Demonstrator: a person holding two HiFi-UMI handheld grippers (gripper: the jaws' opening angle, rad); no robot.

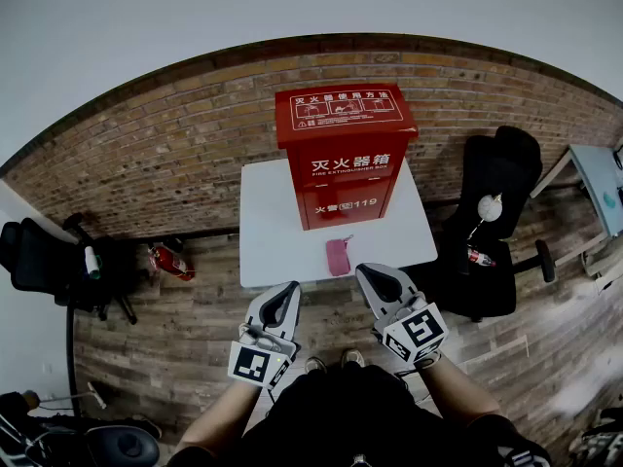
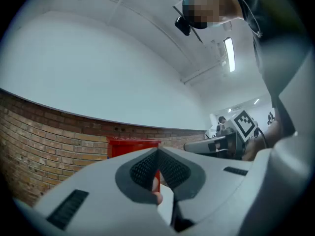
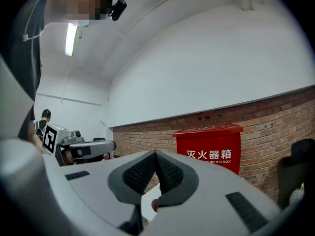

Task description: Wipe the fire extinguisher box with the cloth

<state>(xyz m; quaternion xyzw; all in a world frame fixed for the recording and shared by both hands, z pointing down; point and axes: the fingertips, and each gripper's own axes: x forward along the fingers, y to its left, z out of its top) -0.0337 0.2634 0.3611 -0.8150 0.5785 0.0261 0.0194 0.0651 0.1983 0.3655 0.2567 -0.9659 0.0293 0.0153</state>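
A red fire extinguisher box with white lettering stands upright at the back of a small white table, against the brick wall. In front of it a pink cloth lies flat on the table, touched by neither gripper. My left gripper is shut and empty, held just short of the table's near edge. Just right of the cloth, my right gripper is shut and empty over that edge. The box shows behind my left gripper, and the box behind my right gripper.
A black office chair stands close to the table's right side, with a desk corner beyond it. On the left are another black chair and a red extinguisher lying on the wooden floor. A brick wall runs behind the table.
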